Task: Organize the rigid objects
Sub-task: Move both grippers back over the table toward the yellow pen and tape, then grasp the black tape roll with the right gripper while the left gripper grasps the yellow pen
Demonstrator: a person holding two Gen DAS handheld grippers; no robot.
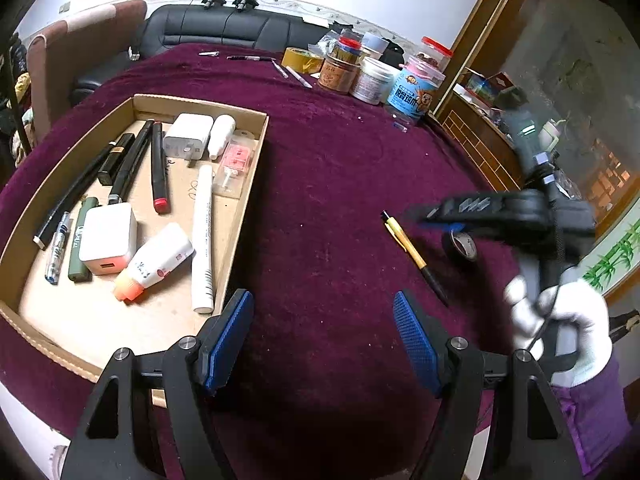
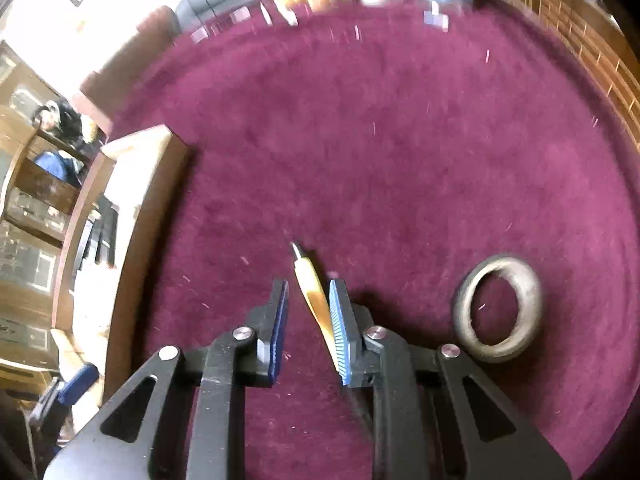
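A yellow and black pen [image 1: 412,252] lies on the purple cloth, apart from the cardboard box [image 1: 248,184]. My right gripper [image 2: 308,292] hovers over the pen [image 2: 310,284], jaws drawn close with a narrow gap. The pen shows in that gap beside the right pad, and the left pad stands clear of it. In the left wrist view the right gripper [image 1: 436,216] is blurred, held by a white-gloved hand [image 1: 568,320]. My left gripper [image 1: 323,320] is open and empty above the cloth, just right of the box's near corner.
The box holds pens, markers, two white chargers, a lighter and small bottles. A dark tape roll [image 1: 464,245] lies right of the pen [image 2: 528,292]. Jars and a yellow tape roll [image 1: 301,60] stand at the far edge. A wooden cabinet [image 1: 480,148] borders the right.
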